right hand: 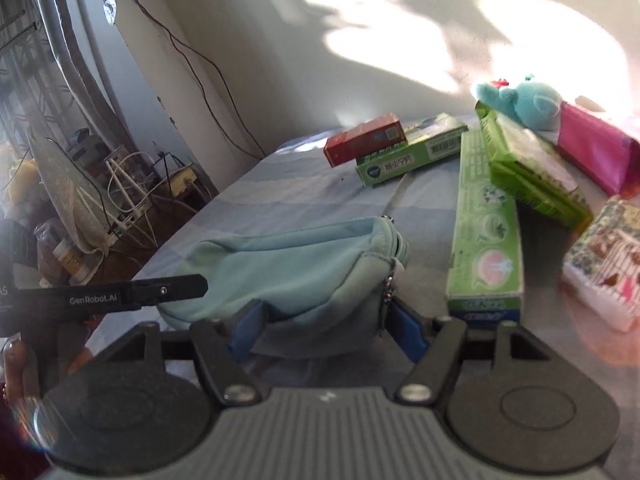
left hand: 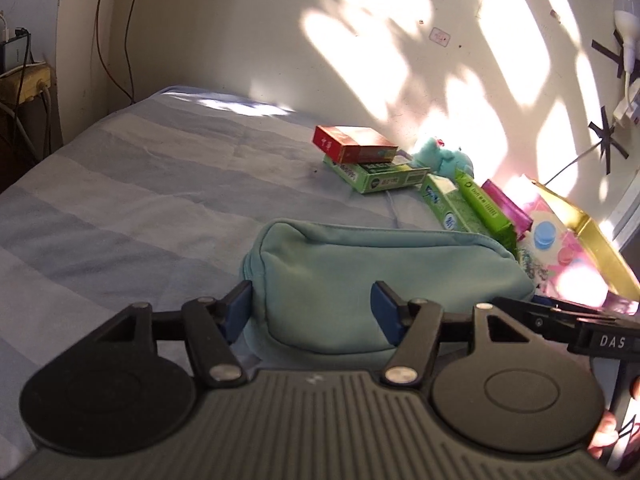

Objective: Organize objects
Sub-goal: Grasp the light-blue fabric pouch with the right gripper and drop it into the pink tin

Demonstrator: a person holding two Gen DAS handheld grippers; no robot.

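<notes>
striped blue bedsheet point(left hand: 120, 208) spread under everything, sunlit wall point(left hand: 248, 32) behind. teal zip pouch point(left hand: 360, 276) lying on its side at centre, taken here as the landmark.

straddling the pouch's one end, left gripper point(left hand: 312, 312), blue pads apart with fabric between them; contact on the right pad likely, firm pinch impossible to confirm. at the pouch's zipper end, right gripper point(right hand: 324, 328), jaws apart around the puckered corner, left pad pressed into the cloth, right pad just beside the metal zip pull point(right hand: 390, 284); true clamp again not certain.

beyond the pouch on the wall side: long green toothpaste box point(right hand: 486, 240) closest, a second green box point(right hand: 532, 176) leaning across it, magenta packet point(right hand: 596, 152) behind, flat green carton point(right hand: 408, 156) further off with red box point(right hand: 364, 140) stacked on top, floral tissue pack point(right hand: 604, 264) at the right, small teal plush toy point(right hand: 520, 100) perched at the back.

step in hand, by the look of it: steadying the pouch and getting the zip open for loading. best done by closing the left pads fully on fabric as an anchor, shifting the right pads onto the zip pull rather than loose cloth, then drawing along the zipper line without lifting the pouch. risk: soft fabric bunching and slipping free.
</notes>
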